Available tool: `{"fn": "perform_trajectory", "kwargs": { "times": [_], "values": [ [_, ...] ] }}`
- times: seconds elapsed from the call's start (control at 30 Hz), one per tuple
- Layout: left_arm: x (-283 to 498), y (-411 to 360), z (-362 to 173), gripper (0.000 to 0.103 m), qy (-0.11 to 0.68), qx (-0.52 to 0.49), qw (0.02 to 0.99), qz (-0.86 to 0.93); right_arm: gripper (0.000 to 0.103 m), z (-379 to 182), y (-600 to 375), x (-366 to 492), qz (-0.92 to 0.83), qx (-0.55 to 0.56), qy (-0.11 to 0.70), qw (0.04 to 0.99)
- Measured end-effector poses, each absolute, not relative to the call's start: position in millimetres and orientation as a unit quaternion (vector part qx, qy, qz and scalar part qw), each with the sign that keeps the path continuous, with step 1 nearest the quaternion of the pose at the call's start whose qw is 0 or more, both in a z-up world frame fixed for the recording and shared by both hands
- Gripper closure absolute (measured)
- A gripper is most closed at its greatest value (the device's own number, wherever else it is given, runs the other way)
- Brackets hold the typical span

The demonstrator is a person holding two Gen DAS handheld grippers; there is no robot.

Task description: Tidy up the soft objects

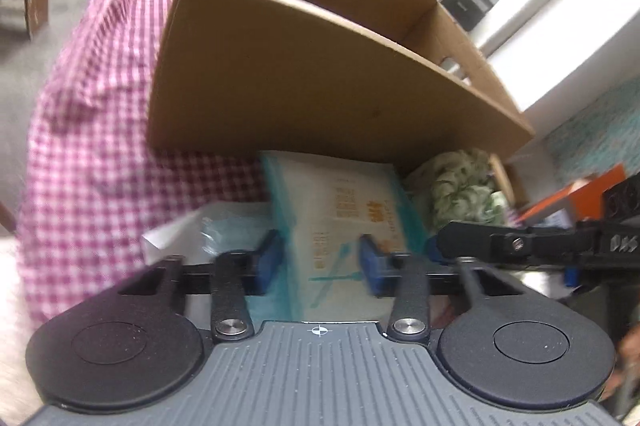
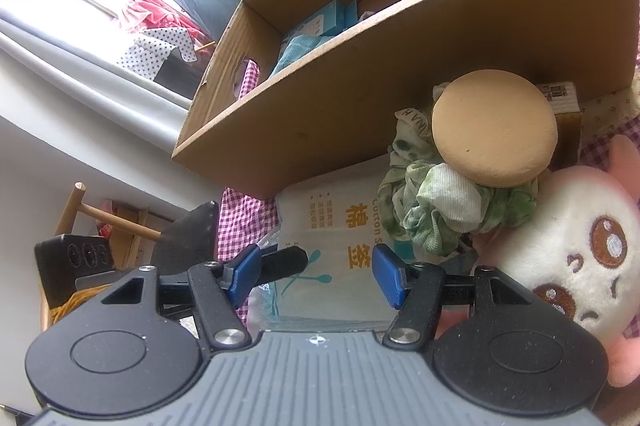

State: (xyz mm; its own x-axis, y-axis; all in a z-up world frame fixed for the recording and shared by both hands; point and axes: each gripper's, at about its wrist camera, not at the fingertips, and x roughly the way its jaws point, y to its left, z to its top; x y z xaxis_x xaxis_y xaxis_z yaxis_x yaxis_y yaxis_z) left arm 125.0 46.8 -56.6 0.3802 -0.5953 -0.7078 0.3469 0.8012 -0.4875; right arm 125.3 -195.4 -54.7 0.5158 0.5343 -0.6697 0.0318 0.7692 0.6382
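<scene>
Cotton swab pack [image 1: 344, 222] on checkered bedspread [image 1: 100, 146], against front wall of cardboard box [image 1: 280, 78], long axis running toward box. Left gripper [image 1: 320, 258] jaws clamped across pack near end. Right gripper [image 2: 316, 274] jaws spread, empty, straddling same pack. Left nearer.

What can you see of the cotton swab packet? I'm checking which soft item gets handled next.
The cotton swab packet is a flat, soft-looking plastic pouch, pale with teal edges, orange characters and "Cotton" print. It lies on the pink checked cloth, its far end against the cardboard box. The green scrunchie touches one side. The left gripper straddles it; the right gripper is open over it.
</scene>
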Motion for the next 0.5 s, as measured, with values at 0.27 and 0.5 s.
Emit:
{"fn": "perform_trajectory", "kwargs": {
  "times": [0.27, 0.5],
  "values": [
    [121.2, 61.6, -60.4, 0.097, 0.466, -0.128, 0.833, -0.271, 0.039, -54.4, -189.5, 124.6, 0.148, 0.293, 0.469, 0.820],
    [116.7, 91.8, -59.1, 0.099, 0.470, -0.145, 0.832, -0.256, 0.039, -52.9, -174.9, 132.2, 0.146, 0.253, 0.484, 0.825]
  ]
}}
